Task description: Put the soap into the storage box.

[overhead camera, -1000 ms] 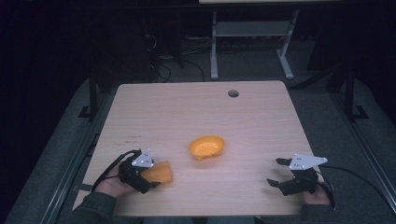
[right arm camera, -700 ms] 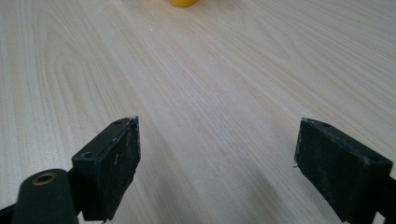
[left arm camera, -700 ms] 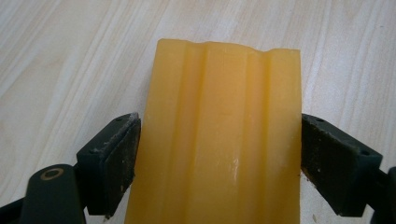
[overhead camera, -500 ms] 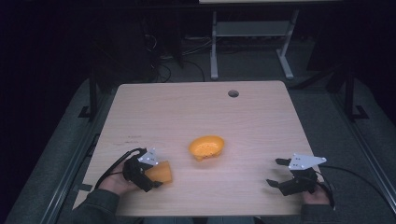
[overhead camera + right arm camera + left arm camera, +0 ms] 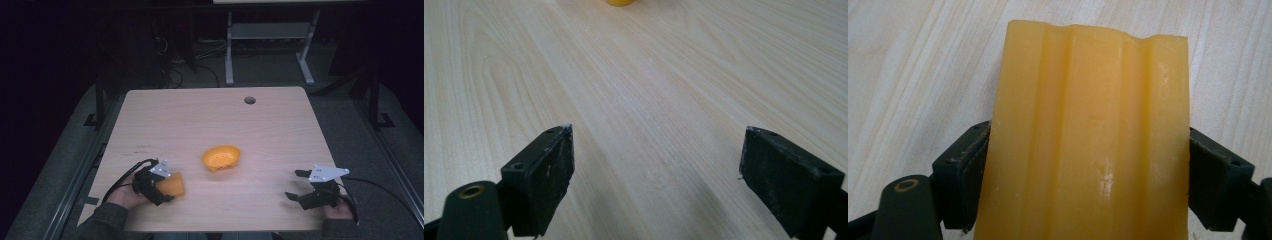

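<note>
An orange ridged block (image 5: pixel 173 184) lies near the table's front left, with my left gripper (image 5: pixel 159 188) shut on it. In the left gripper view the block (image 5: pixel 1088 135) fills the space between both black jaws, which press its two sides. An orange bowl (image 5: pixel 221 157) sits upright in the middle of the table, apart from both grippers. My right gripper (image 5: pixel 297 185) rests at the front right, open, with nothing between its jaws. In the right gripper view the right gripper (image 5: pixel 656 175) faces bare wood, and the bowl's edge (image 5: pixel 620 2) peeks in at the top.
The wooden table (image 5: pixel 200 120) has a round cable hole (image 5: pixel 249 100) near its far edge. Cables trail from both grippers toward the front edge. A white metal frame (image 5: pixel 270 45) stands on the dark floor behind the table.
The left gripper, holding the orange block, has turned slightly at the front left. The right gripper and the bowl have stayed in place.
</note>
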The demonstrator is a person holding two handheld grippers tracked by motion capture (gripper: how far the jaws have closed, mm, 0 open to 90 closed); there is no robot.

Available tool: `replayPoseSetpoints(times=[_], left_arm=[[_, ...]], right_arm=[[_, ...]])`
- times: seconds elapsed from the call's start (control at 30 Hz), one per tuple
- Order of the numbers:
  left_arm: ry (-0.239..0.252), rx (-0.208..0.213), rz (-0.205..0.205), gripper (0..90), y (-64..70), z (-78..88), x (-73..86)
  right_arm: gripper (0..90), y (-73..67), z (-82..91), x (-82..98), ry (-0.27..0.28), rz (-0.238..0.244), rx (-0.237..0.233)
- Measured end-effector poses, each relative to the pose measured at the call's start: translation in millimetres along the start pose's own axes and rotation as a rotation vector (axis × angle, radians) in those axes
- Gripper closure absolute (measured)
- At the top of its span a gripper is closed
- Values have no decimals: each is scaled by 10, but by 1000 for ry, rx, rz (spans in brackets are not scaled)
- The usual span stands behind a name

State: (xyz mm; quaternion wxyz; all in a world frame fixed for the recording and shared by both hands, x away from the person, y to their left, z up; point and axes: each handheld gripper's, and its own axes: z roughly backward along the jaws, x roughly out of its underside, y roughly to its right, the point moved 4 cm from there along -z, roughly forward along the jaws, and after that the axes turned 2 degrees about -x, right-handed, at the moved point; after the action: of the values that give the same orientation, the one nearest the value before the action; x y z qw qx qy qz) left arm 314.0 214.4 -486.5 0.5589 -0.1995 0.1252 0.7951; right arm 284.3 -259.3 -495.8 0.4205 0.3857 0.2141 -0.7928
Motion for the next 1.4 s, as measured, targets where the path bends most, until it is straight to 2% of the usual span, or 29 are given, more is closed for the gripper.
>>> replayPoseSetpoints(times=[0.3, 0.4, 0.43, 0.53, 0.57, 0.6, 0.7, 0.77, 0.8, 0.87, 1.13, 1.4], left_arm=[[-7, -19, 8, 199, 30, 8, -17], [-17, -24, -10, 202, 29, 18, -21], [-9, -23, -2, 203, 39, 19, -26], [1, -33, -14, 204, 39, 56, -41], [17, -30, 4, 204, 52, 60, -47], [23, -36, -9, 204, 45, 80, -54], [44, -43, -8, 205, 57, 126, -80], [45, -42, -14, 205, 61, 141, -90], [55, -44, -5, 205, 74, 141, -96], [39, -45, -12, 205, 71, 152, -100], [36, -32, -8, 206, 58, 176, -130], [31, -20, -41, 206, 31, 253, -292]], right_arm=[[137, 2, 0, -2, 2, 2, -1], [137, 1, 5, -4, 5, 2, -1], [137, 1, 6, -5, 6, 1, -1], [137, 1, 7, -6, 8, 0, -2], [137, 3, 8, -6, 9, 3, -1], [137, 1, 10, -6, 10, 0, -1], [137, 8, 25, -9, 20, 2, 4], [137, 9, 32, -9, 25, -1, 7], [137, 10, 34, -8, 25, -3, 9], [137, 12, 35, -6, 25, -8, 10], [137, 19, 47, -6, 34, -10, 19], [137, 18, 59, -11, 41, -9, 18]])
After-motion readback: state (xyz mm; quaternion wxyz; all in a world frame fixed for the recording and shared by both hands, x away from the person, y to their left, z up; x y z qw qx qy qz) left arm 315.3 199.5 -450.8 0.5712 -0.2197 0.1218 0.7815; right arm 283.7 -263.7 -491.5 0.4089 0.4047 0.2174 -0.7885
